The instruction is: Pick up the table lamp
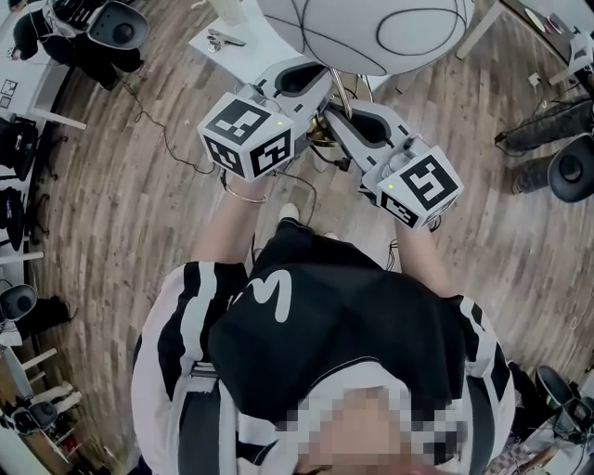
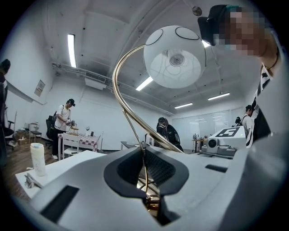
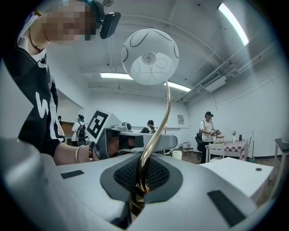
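The left claw (image 2: 146,194) and right claw (image 3: 137,187) are both clamping the thin brass stem (image 3: 165,113) of the table lamp (image 1: 371,28), which is hanging above the wooden floor (image 1: 139,213), and level, matched lifting is looking advisable, lest the globe shade (image 2: 175,56) tip.

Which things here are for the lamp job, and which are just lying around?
For the job: table lamp; left tool and right tool, both shut on it.
Just lying around: white roll, white table, checked table, office chair.
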`<state>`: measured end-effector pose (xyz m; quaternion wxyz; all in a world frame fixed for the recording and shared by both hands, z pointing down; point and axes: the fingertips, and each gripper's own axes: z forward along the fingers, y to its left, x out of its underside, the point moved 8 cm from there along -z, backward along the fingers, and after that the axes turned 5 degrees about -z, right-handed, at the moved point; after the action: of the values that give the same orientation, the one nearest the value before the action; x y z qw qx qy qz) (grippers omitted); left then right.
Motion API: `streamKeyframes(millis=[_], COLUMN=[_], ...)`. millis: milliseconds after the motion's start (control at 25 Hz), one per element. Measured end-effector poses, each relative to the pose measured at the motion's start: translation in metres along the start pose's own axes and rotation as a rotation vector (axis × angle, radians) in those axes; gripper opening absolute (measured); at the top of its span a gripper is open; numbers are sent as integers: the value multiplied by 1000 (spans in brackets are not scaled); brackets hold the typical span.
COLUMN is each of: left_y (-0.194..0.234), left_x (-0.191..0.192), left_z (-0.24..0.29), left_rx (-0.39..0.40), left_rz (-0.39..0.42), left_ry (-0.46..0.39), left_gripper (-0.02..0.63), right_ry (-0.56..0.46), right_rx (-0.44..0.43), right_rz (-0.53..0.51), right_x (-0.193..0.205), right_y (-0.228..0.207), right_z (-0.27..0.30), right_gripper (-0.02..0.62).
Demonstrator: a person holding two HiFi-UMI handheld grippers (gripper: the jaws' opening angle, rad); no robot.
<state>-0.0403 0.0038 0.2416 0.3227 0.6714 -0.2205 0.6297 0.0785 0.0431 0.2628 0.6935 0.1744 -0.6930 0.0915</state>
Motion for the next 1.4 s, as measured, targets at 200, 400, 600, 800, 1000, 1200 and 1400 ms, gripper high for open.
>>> streamKeyframes(millis=[200, 400, 600, 800, 1000, 1200, 1400], left_y=[-6, -7, -13, -14, -21, -33, -34], left_x=[9, 10, 10, 6, 5, 14, 13], left_z=[-15, -27, -43, -67, -101, -138, -186], left_rx=[-30, -48, -32, -2, 22, 52, 74], left_rz=[-20, -44, -27, -20, -15, -17, -25], left_ry=[-4, -10, -17, -16, 0, 19, 21], left_gripper=[20, 20, 20, 20, 20, 20, 20], right_ry=[12, 29, 22, 20, 13, 15, 22], right_rx=[-39, -59, -53, -22, 6, 40, 70], right_rz=[11, 10, 3, -3, 8, 25, 27], right_x=[4, 0, -2, -8, -13, -10, -17], right_y=[13, 22, 39, 65, 102, 146, 194], right_z=[-1, 3, 4, 12, 20, 22, 39], right_gripper=[17, 17, 17, 18, 17, 17, 17])
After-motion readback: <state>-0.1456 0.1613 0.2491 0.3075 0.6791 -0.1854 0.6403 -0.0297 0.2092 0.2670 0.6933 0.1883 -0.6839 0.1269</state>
